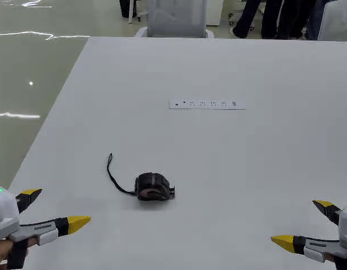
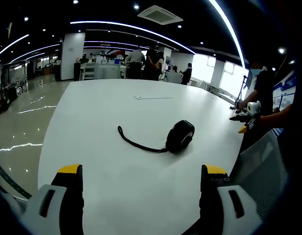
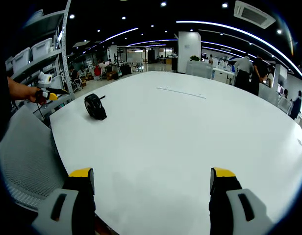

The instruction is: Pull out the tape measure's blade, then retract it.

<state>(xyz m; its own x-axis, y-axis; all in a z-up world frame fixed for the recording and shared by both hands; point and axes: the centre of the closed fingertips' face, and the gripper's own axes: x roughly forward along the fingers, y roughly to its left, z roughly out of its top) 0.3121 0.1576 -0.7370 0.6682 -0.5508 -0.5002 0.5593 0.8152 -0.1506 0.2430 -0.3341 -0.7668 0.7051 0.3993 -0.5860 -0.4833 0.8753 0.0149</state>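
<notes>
Glossy black tape measure [image 1: 154, 187], matt table [image 1: 263, 169]

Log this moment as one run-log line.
stage: pre-grasp | tape measure: on table, blade in | left gripper: open, empty | right gripper: open, empty

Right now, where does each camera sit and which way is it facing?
Head view: headset, looking forward-down at table and tape measure; left tongs, right tongs at bottom corners.
Left gripper view: on left tongs, facing the tape measure; own jaws, person's arm.
Right gripper view: on right tongs, facing across the table; own jaws, hand.
All share the tape measure.
</notes>
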